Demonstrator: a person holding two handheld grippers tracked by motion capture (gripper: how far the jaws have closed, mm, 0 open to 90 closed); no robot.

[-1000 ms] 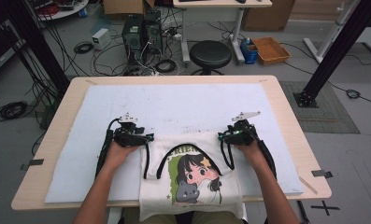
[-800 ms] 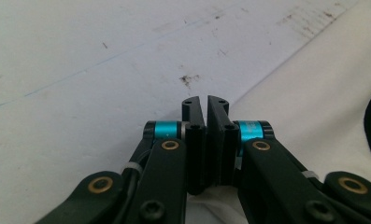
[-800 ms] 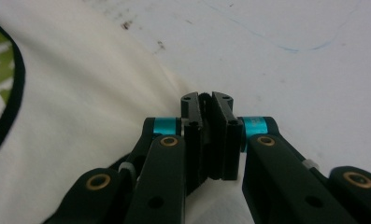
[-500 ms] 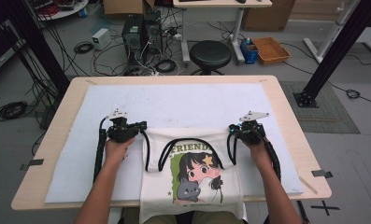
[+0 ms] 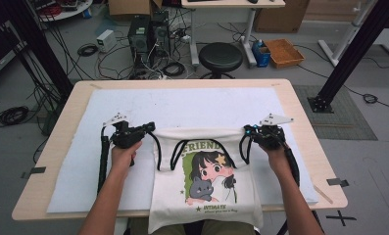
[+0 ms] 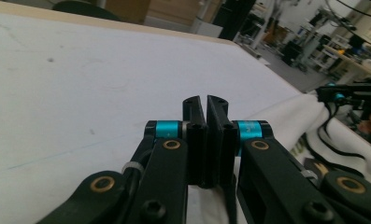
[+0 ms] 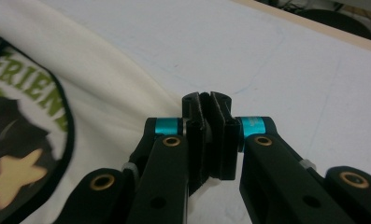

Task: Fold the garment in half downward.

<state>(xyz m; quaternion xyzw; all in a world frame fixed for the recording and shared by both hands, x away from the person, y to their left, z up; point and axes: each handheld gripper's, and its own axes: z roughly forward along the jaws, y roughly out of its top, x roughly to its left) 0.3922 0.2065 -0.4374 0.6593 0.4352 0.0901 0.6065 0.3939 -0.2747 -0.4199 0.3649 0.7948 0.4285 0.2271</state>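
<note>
Cream cloth tote bag [image 5: 204, 181] with cartoon print lies flat on the white-covered bench [image 5: 74, 181], bottom hanging over the near edge. Left gripper [image 5: 147, 128] and right gripper [image 5: 247, 130] each pinch 1 top corner, jaws closed on cloth, likely to stretch it smooth.

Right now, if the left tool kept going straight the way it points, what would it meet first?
Probably the right tool, which shows far off to the right of its line. Straight ahead lies the white mat and the table edge. Depth is unclear.
</note>
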